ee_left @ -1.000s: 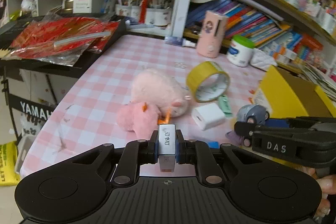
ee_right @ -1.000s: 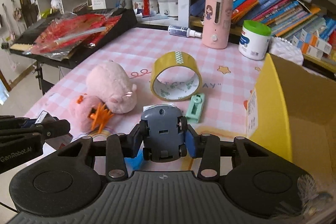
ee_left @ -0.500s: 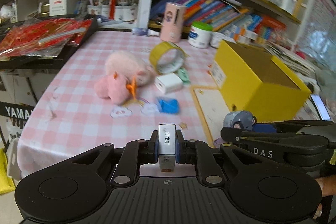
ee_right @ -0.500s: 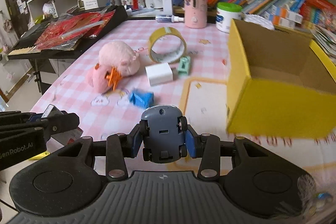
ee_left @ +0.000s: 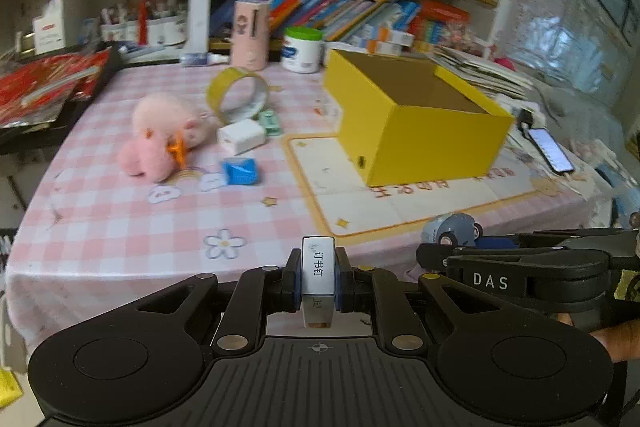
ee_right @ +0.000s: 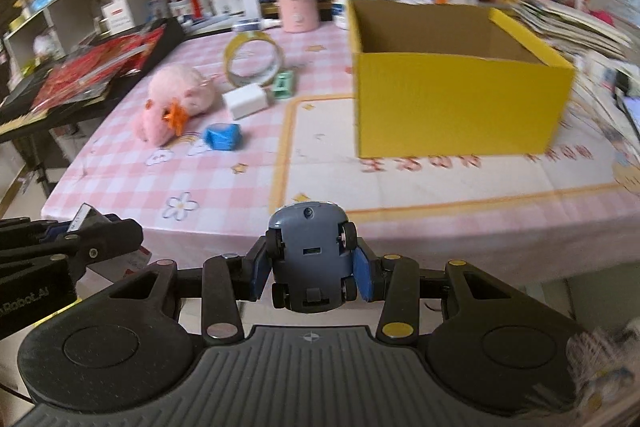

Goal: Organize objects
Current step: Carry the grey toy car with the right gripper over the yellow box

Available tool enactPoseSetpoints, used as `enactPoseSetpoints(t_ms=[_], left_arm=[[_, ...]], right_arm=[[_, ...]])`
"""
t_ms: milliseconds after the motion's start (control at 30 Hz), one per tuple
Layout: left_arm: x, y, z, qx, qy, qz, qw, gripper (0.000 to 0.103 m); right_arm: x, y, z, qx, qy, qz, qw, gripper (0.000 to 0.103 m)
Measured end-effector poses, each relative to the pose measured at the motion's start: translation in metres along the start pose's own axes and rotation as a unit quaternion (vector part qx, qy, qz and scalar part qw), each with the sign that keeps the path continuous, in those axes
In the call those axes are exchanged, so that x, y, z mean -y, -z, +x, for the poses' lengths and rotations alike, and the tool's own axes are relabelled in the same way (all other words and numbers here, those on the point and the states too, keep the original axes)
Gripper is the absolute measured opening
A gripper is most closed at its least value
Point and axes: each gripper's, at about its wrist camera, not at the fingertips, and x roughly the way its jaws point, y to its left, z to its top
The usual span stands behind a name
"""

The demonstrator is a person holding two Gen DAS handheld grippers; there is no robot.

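Both grippers drew back from the cluttered middle of the table toward its near edge.

The left gripper (ee_left: 318, 281), carrying the staple box (ee_left: 318, 277), and the right gripper (ee_right: 310, 273), carrying the grey toy car (ee_right: 310, 259), had hung close over the pink plush toy (ee_left: 164, 131) and the tape roll (ee_left: 238, 99); these then lay well apart from both. The views swung rightward, so the yellow box (ee_left: 416, 131), formerly cut off at the right edge, showed whole, and a lit phone (ee_left: 550, 149) came into view beside it.
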Motion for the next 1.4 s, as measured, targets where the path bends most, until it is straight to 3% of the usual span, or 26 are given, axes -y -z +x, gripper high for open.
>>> enactPoseSetpoints(t_ms=[800, 1167, 1400], left_arm=[[0.07, -0.021, 0.034, 0.002, 0.085, 0.06, 0.9946, 0.013], [0.093, -0.047, 0.058, 0.019, 0.096, 0.061, 0.9933, 0.013], [0.114, -0.09, 0.075, 0.067, 0.091, 0.07, 0.9912, 0.013]], right_arm=[[0.08, 0.004, -0.024, 0.001, 0.078, 0.079, 0.994, 0.04], [0.112, -0.023, -0.01, 0.0, 0.078, 0.076, 0.994, 0.04], [0.135, -0.066, -0.012, 0.059, 0.074, 0.053, 0.994, 0.04]])
